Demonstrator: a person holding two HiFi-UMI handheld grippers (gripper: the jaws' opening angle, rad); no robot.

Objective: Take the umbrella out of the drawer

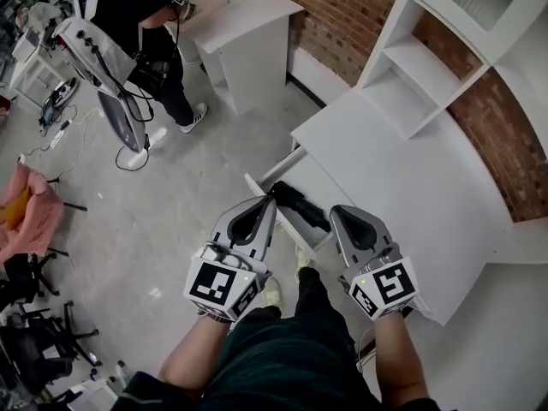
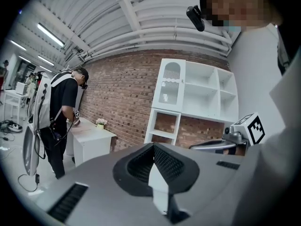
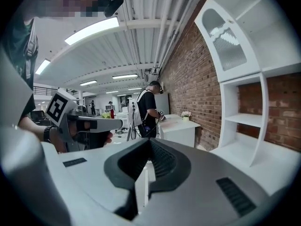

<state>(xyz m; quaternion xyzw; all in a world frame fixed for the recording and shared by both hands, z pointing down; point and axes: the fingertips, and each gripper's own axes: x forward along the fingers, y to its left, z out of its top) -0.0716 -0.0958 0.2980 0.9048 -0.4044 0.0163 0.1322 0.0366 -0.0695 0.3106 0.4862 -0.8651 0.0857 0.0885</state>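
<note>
**Both grippers closed and empty over the open drawer**

Your left gripper point(image 1: 271, 200) and right gripper point(image 1: 336, 211) hang side by side. Each has its jaws pressed together with nothing between them. They hang over the drawer point(image 1: 278, 166), which is pulled out of the white desk point(image 1: 411, 187). The black umbrella point(image 1: 301, 206) lies folded inside the drawer, and in the head view it shows between your two gripper tips. Neither gripper holds it. A white shelf unit point(image 1: 428, 67) stands on the desk against the brick wall point(image 1: 342, 7).
</note>
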